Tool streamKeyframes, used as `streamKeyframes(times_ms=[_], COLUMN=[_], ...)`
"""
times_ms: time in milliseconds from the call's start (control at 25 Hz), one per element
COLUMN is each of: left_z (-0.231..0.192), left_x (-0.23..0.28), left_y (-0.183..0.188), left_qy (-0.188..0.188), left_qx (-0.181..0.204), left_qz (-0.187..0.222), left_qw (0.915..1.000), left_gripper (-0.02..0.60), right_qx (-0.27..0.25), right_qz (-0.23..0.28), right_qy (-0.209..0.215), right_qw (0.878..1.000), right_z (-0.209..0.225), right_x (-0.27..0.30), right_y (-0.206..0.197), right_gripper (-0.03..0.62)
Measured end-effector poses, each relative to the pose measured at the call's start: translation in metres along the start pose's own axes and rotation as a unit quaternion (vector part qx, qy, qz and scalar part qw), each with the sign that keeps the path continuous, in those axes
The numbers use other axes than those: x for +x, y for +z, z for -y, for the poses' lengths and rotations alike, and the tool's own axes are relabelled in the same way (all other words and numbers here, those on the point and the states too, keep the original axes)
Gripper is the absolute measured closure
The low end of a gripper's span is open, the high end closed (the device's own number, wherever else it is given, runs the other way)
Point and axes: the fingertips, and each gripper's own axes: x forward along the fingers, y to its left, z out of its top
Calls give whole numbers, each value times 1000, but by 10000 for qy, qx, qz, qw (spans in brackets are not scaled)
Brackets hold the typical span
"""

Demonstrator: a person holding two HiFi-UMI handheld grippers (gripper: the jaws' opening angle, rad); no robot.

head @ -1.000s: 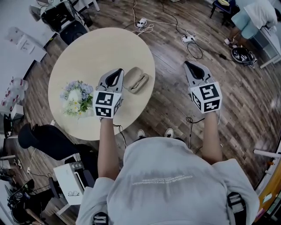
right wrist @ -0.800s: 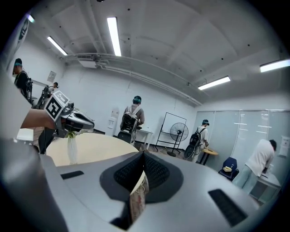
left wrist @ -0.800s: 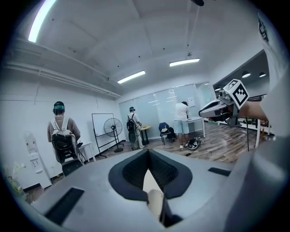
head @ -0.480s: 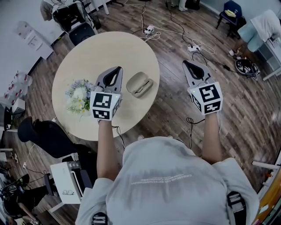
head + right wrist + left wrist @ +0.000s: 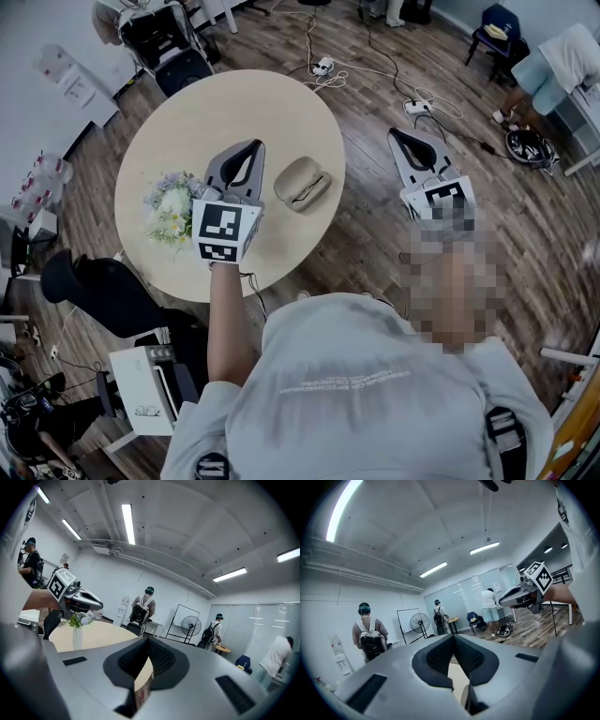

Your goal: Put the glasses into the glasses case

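A beige glasses case [image 5: 302, 183] lies open on the round table [image 5: 216, 112], near its right edge. Thin dark glasses [image 5: 306, 191] rest in it; detail is too small to tell more. My left gripper [image 5: 253, 147] hovers over the table just left of the case, jaws shut with nothing between them; the left gripper view shows its pads [image 5: 440, 656] meeting. My right gripper [image 5: 403, 136] hangs over the floor to the right of the table, also shut and empty, and it appears again as the right gripper [image 5: 524, 592] in the left gripper view.
A vase of flowers [image 5: 171, 208] stands on the table left of my left gripper. Cables and power strips [image 5: 412, 101] lie on the wooden floor beyond. A black chair [image 5: 103, 295] sits by the table's near left. People stand further back in the room [image 5: 143, 606].
Both grippers hold almost the same pose. The view has shifted slightly, so the table and case sit a little further right and higher in the picture.
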Motion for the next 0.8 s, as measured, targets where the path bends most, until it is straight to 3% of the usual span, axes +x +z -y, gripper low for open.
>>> streamKeyframes(times_ms=[800], left_z=[0], left_x=[7], left_y=[-25], left_qy=[-20], left_qx=[-242], left_qz=[-261], left_qw=[9994], left_gripper=[568], right_qx=[27], right_qz=[-148], right_qy=[121], right_qw=[9998], right_z=[-4], right_x=[11], right_y=[-15], right_gripper=[592])
